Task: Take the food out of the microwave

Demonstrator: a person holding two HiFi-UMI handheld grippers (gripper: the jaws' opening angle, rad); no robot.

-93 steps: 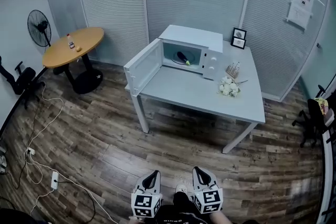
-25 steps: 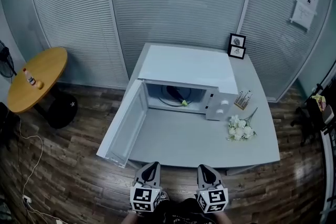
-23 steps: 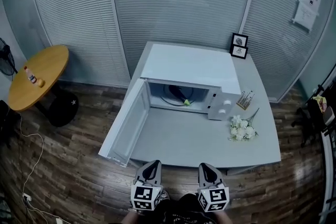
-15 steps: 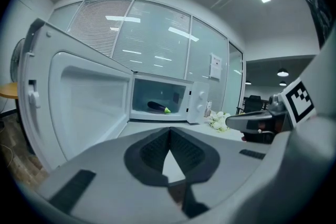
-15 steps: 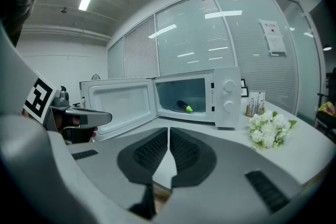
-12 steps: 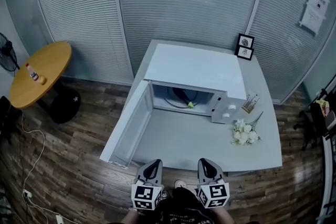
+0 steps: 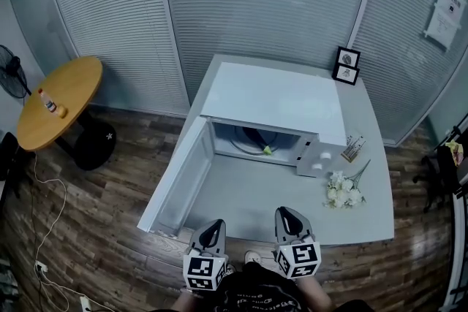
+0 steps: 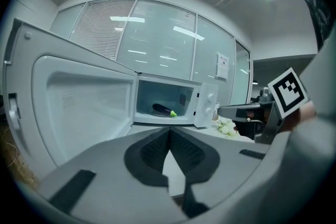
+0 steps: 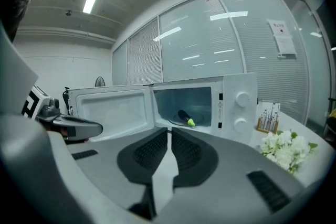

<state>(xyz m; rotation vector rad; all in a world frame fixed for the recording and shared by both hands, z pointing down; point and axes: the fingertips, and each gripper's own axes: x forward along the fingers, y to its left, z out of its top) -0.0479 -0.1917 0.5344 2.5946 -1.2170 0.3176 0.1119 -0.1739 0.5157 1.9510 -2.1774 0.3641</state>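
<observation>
A white microwave [image 7: 274, 100] stands on a grey table [image 7: 365, 219] with its door [image 7: 174, 179] swung wide to the left. Inside lies a dark eggplant with a green tip [image 7: 261, 143], also seen in the left gripper view [image 8: 164, 110] and the right gripper view [image 9: 185, 117]. My left gripper [image 7: 213, 231] and right gripper [image 7: 285, 216] hover side by side at the table's near edge, well short of the microwave. Both are shut with nothing between the jaws, the left gripper's [image 8: 169, 132] tips and the right gripper's [image 9: 169, 132] tips meeting.
White flowers [image 7: 343, 190] and a small wooden holder [image 7: 355, 148] lie right of the microwave. Two picture frames [image 7: 347, 63] stand at the table's back corner. A round wooden table [image 7: 62, 99] with a bottle, a fan [image 7: 9, 82] and floor cables [image 7: 45, 230] are to the left.
The view has drawn closer to the table and microwave. Both grippers have advanced toward the table's near edge, the right one a little farther. Both stay shut.
</observation>
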